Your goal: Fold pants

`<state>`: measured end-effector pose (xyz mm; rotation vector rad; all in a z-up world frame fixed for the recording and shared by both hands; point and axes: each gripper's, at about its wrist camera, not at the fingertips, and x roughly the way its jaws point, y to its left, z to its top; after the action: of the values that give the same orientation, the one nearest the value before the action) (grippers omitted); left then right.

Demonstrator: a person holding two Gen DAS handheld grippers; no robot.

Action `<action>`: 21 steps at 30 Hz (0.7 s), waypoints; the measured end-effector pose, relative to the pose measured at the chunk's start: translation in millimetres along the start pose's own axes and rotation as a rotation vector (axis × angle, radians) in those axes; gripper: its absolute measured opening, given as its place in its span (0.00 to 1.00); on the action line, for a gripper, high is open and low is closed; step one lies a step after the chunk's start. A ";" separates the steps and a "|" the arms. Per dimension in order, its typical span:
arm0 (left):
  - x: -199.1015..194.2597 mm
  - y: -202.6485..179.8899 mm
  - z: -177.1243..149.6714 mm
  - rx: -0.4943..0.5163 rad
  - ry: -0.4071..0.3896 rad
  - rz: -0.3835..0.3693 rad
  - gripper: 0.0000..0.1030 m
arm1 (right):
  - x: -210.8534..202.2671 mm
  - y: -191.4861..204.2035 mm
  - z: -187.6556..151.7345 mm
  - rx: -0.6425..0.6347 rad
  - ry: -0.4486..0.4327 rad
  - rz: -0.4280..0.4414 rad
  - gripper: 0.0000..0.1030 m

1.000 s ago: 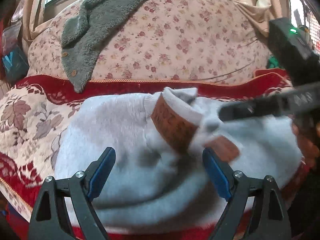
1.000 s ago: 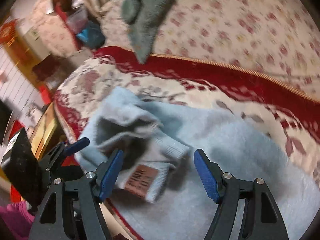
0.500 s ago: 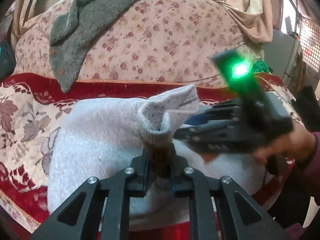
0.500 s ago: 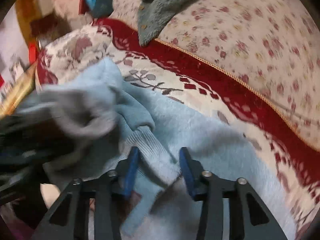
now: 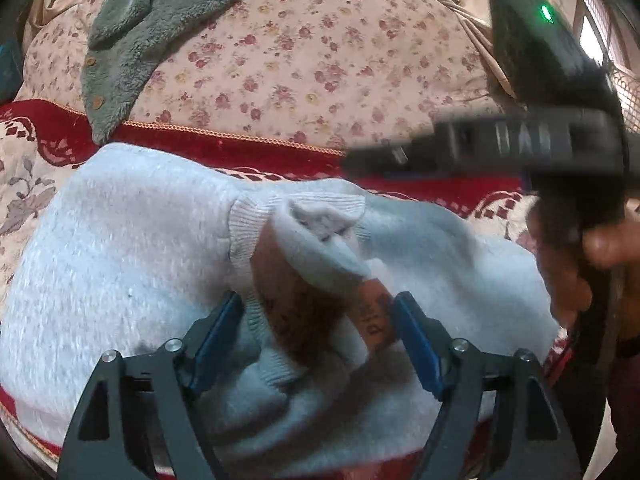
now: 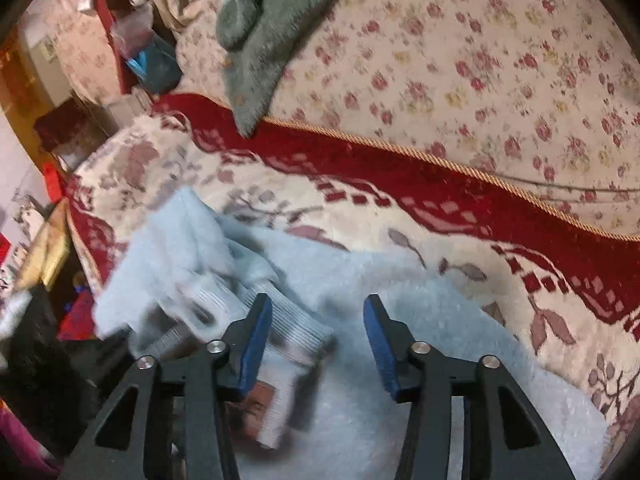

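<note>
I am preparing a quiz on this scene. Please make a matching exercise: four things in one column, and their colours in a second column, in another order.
Things:
1. pants
2. fleece garment on the sofa back
3. pads of the right hand-held gripper
4. patch on the waistband

Colours:
A. blue
B. brown-orange
C. light grey
D. dark grey-green

Pairs: 1-C, 2-D, 3-A, 4-B
</note>
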<state>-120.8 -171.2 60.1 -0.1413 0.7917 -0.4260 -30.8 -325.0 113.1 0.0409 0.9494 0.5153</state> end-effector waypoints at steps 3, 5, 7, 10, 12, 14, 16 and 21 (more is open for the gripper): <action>-11.9 8.3 -5.3 -0.048 -0.012 -0.024 0.74 | -0.3 20.6 8.6 -0.032 -0.012 0.092 0.58; -19.6 11.6 -7.4 -0.064 -0.030 -0.033 0.76 | 10.2 39.1 12.2 -0.077 0.010 0.130 0.62; -19.8 11.8 -9.3 -0.055 -0.028 -0.032 0.76 | 27.0 54.5 10.5 -0.151 0.061 0.122 0.64; -13.1 13.1 -12.2 -0.049 -0.017 -0.034 0.76 | 52.3 63.6 1.1 -0.308 0.110 -0.006 0.63; -9.7 13.9 -13.8 -0.049 -0.015 -0.028 0.76 | 64.9 57.8 -2.4 -0.372 0.095 -0.117 0.78; -12.7 14.9 -11.3 -0.062 -0.017 -0.035 0.76 | 70.0 37.3 -0.3 -0.237 0.117 -0.022 0.79; -21.2 18.3 -6.8 -0.090 -0.030 -0.059 0.76 | 60.9 28.8 0.0 -0.185 0.113 0.018 0.79; -26.6 17.3 -3.1 -0.083 -0.018 -0.072 0.76 | 22.4 24.9 -4.7 -0.208 0.071 -0.004 0.81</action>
<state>-134.1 -144.3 70.6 -0.2519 0.7887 -0.4597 -33.9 -294.2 99.5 -0.1673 0.9604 0.6122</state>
